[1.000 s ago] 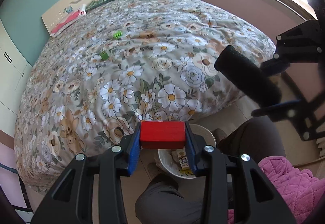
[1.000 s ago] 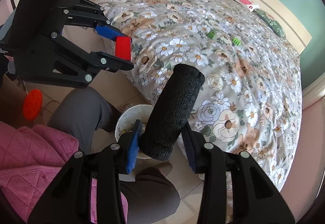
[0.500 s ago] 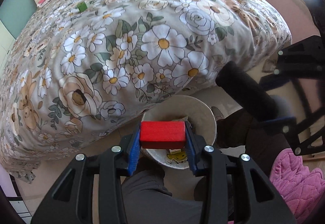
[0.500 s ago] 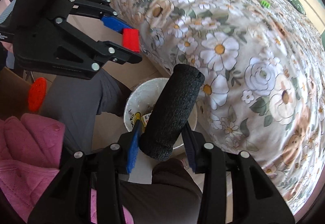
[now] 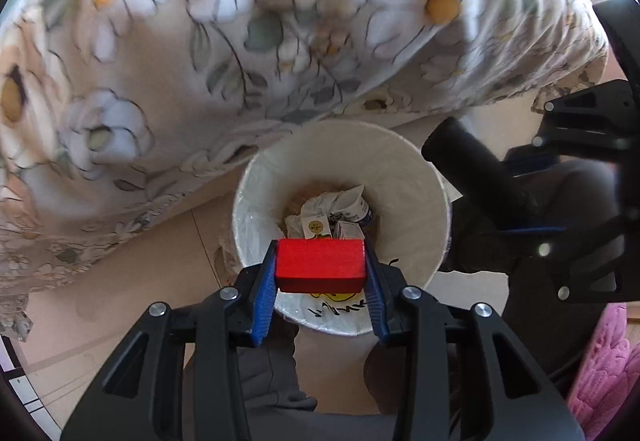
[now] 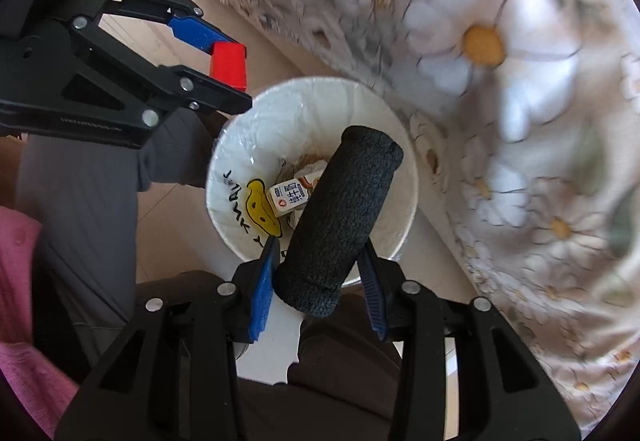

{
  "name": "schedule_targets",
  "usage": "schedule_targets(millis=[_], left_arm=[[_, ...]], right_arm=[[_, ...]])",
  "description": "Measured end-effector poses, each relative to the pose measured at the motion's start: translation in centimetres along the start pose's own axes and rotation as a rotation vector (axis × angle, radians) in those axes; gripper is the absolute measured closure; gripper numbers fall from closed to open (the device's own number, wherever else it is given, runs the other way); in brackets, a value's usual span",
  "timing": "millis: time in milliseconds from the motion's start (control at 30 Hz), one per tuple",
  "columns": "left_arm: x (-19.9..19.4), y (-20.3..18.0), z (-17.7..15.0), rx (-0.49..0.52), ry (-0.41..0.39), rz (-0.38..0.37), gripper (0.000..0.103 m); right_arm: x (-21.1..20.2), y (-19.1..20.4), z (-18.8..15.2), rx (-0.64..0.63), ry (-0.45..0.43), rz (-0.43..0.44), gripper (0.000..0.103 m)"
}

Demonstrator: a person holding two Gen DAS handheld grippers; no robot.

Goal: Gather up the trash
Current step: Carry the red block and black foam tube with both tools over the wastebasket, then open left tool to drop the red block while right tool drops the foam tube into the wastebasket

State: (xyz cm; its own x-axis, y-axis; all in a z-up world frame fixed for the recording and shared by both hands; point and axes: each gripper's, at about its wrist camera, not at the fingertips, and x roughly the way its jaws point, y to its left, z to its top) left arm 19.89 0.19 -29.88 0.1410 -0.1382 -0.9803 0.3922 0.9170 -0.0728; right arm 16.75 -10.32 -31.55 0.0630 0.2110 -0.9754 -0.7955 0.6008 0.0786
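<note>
My left gripper (image 5: 320,267) is shut on a red block (image 5: 321,265) and holds it over the near rim of a white trash bin (image 5: 412,201). My right gripper (image 6: 318,265) is shut on a black foam roll (image 6: 340,219) that points out over the same bin (image 6: 240,145). The bin stands on the floor beside the bed and holds cartons and crumpled wrappers (image 5: 332,213). The red block also shows in the right wrist view (image 6: 228,65), above the bin's left rim. The black roll shows in the left wrist view (image 5: 476,173), at the bin's right rim.
The bed with its floral cover (image 5: 240,41) overhangs the far side of the bin. The person's grey trouser legs (image 6: 88,209) and pink quilted jacket (image 5: 600,369) are close below both grippers. Tan tiled floor (image 5: 120,289) lies to the left of the bin.
Both grippers have swung down from the bed toward the bin and come closer to it. The red block and the black roll stay gripped.
</note>
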Motion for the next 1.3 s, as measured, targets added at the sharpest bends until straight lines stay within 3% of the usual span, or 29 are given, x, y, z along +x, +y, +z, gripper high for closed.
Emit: schedule_targets(millis=[367,633,767,933,1300], left_arm=[[7.8,1.5,-0.1,-0.074,0.064,-0.068,0.062],[11.8,1.3,0.0,-0.071,0.118,-0.067,0.062],[12.7,1.8,0.4,-0.076,0.125,-0.07,0.062],[14.9,2.3,0.4,-0.107,0.191,-0.081,0.062],[17.0,1.9,0.7,-0.105,0.216,-0.078,0.062]], right_arm=[[8.4,-1.6,-0.4,0.084,0.052,0.082,0.062],[13.3,-2.2,0.2,0.154,0.095,0.138,0.062],[14.6,-2.4,0.5,0.155,0.119,0.146,0.062],[15.6,-2.7,0.9,0.174,0.127,0.153,0.062],[17.2,-3.6,0.9,0.2,0.162,0.16,0.061]])
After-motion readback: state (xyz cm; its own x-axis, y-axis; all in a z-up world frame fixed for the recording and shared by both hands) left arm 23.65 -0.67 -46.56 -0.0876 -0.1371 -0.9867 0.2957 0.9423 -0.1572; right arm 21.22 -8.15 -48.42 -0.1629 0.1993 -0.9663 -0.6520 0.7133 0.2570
